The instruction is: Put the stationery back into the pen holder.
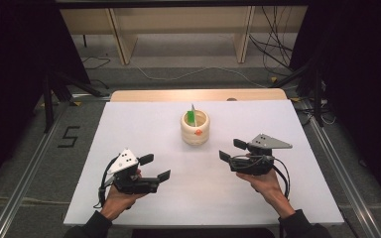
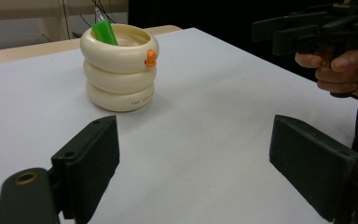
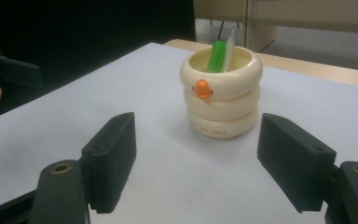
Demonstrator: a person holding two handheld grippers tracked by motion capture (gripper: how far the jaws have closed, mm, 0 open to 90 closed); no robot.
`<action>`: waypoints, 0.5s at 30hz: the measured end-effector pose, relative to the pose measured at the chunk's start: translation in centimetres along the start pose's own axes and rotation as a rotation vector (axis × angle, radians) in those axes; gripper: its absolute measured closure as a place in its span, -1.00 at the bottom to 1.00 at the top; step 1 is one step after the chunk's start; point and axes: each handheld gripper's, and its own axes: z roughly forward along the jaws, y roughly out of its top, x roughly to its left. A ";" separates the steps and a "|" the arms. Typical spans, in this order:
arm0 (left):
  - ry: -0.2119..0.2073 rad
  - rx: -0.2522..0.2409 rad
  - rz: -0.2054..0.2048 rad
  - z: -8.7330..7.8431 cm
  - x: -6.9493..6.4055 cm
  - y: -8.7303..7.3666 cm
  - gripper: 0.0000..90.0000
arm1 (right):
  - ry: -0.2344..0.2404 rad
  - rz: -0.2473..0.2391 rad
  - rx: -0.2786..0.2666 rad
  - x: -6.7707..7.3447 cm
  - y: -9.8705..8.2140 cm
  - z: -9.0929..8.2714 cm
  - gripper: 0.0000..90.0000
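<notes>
Our cream ring-stacked duck-beak pen cup [image 1: 195, 128] sits mid-table toward the far side, green pen [image 1: 191, 117] upright inside. We've got the left gripper [image 1: 155, 167] and right gripper [image 1: 232, 150] near us, fingers spread and empty. Probably flanking it for a reach.

Black two-jaw tools [image 1: 154, 167], grey triangular plates, black cables, dark sleeves.

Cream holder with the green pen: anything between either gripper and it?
Nothing visible. Bare white table lies between the left gripper, the right gripper and the cream holder; both stand open, apart from it.
</notes>
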 end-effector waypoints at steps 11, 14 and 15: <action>0.006 -0.002 0.005 -0.2 0.0 0.0 -0.65 | -0.014 -0.007 0.001 0.2 -1.8 -2.4 -0.37; 0.006 -0.001 0.007 -0.2 -0.1 0.0 -0.65 | -0.016 -0.006 0.001 0.3 -2.2 -2.7 -0.38; 0.005 0.001 0.009 -0.2 -0.1 -0.1 -0.65 | -0.015 -0.014 0.002 0.2 -2.3 -2.8 -0.38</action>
